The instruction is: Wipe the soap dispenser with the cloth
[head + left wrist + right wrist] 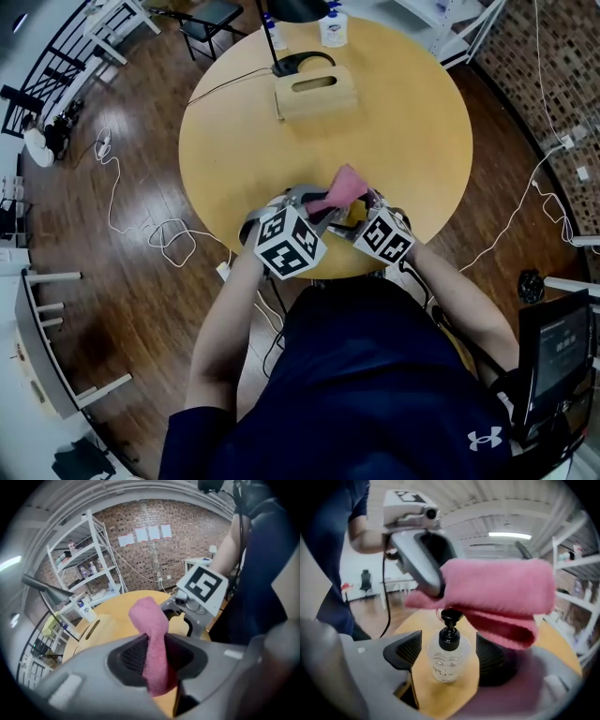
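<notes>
Two grippers close together. Left gripper (157, 656) clamps pink cloth (151, 630), jaws narrow. Right gripper (449, 653) wide, jaws clear of dispenser (448, 662) standing upright between them. Cloth hangs over its top. Dispenser on round table (412, 122), near edge; wooden box (316, 92) far side.

left tongs (157, 657): clamped on pink cloth (151, 619) | cloth end: sticking up | beyond: yellow round table (123, 603)

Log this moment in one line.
left gripper: shut on cloth | right gripper: open around soap dispenser | soap dispenser: upright on table | cloth: close over its top
</notes>
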{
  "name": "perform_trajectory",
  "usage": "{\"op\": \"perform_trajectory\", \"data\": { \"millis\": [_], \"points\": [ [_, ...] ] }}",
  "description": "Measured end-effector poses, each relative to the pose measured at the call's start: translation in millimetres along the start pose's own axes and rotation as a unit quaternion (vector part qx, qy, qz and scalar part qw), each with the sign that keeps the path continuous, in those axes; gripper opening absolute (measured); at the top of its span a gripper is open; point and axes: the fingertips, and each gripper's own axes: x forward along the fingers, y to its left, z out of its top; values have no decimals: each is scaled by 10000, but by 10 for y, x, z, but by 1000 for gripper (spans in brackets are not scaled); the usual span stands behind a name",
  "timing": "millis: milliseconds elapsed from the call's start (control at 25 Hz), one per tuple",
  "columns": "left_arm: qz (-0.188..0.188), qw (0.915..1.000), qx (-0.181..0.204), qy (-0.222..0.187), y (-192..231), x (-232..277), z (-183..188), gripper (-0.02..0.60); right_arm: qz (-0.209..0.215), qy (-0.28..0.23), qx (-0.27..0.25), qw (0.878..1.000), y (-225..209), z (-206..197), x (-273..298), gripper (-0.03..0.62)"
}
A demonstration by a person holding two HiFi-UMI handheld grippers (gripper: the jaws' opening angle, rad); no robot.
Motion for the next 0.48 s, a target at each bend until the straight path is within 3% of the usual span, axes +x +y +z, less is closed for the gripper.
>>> {"op": "perform_trajectory", "data": {
  "millis": [80,160,280,360,400,480],
  "points": [
    [-133,9992,327,163,-112,106,-14,109,-413,-140,1105,9929,-17,-49,18,377],
    [-169,9989,400,184,-134,151,-8,109,-627,41,1645,9844,27,-177,100,411],
    [-64,9999,-115,91,88,150,-36,109,-793,245,1638,9830,-2,-244,207,420],
    [22,9992,-393,85,249,130,-64,109,-828,446,1459,9848,-71,-264,217,377],
    [-19,9991,-417,105,267,128,-68,109,-798,553,1375,9857,-86,-282,209,334],
    [-179,9991,-344,143,222,144,-57,109,-691,703,1304,9866,-65,-328,195,333]
  ]
}}
